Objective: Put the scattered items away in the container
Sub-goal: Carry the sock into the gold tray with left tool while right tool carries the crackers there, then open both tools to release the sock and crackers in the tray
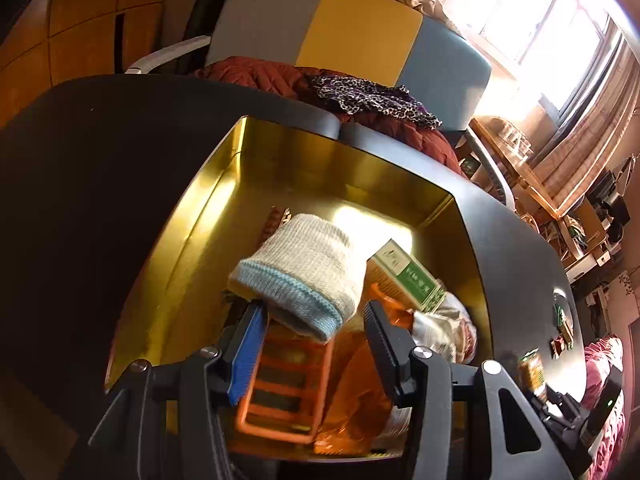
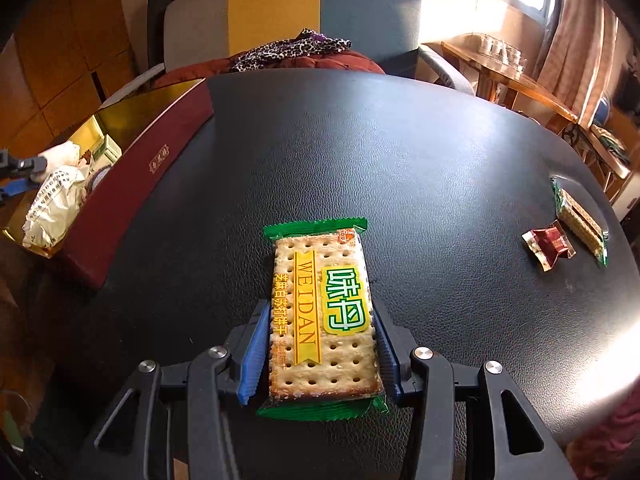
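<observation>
- Box, gold-lined with a dark red outer wall, sits on the black bench at its left side.
- Left hand-held gripper hangs over the open box, its jaws spread apart, with no pad pressing on anything.
- Sock, cream knit with a pale blue cuff, lies inside the box just ahead of the left fingertips, on top of the other contents; whether it touches the blue pad cannot be told.
- Further box contents: an orange frame, an orange bag, a green-and-white carton and a white printed pouch.
- Right hand-held gripper is closed on a cracker pack, one pad against each long side.
- Cracker pack has green ends and a yellow band, and points away from the camera above the bench, well apart from the box.
- Two items lie near the bench's right edge: a dark red wrapper and a second cracker pack, close beside each other.
- Chair with grey, yellow and blue panels stands behind the bench.
</observation>
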A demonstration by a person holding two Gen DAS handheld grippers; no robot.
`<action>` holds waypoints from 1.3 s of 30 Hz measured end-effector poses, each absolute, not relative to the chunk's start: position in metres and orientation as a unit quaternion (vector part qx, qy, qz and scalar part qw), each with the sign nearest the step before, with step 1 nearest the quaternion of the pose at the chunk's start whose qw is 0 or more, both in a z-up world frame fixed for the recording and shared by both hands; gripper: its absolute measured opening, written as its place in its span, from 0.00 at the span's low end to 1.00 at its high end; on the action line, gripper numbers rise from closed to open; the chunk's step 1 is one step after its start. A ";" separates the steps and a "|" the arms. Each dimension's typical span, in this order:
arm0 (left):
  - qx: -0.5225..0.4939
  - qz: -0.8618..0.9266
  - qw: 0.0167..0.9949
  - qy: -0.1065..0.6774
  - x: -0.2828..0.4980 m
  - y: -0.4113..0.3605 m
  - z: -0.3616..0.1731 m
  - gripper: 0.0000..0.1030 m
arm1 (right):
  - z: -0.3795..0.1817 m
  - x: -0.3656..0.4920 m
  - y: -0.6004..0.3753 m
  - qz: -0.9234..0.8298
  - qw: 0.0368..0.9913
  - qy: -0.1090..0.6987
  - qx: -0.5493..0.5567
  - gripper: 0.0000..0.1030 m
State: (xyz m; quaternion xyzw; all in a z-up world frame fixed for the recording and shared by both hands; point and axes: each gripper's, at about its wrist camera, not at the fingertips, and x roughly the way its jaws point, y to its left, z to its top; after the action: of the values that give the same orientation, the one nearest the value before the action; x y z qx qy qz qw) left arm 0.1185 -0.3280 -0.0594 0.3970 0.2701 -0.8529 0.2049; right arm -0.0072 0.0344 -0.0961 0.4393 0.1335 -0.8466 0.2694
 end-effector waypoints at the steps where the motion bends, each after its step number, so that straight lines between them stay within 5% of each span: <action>1: 0.396 -0.852 0.210 0.270 0.124 -0.329 -0.061 0.50 | -0.091 -0.008 0.034 -0.847 0.273 0.125 0.438 0.47; 17: 0.356 -0.870 0.195 0.280 0.168 -0.296 -0.049 0.50 | -0.010 0.035 -0.126 -0.790 0.465 0.137 0.374 0.47; 39: 0.354 -0.872 0.212 0.264 0.181 -0.289 -0.046 0.55 | -0.038 0.009 -0.191 -0.758 0.462 0.129 0.442 0.49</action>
State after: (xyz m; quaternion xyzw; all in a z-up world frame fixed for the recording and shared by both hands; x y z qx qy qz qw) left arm 0.1813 -0.2886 -0.0456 0.3537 0.2638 -0.8719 0.2122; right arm 0.0089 -0.1911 -0.0376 0.4419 0.1286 -0.7578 0.4625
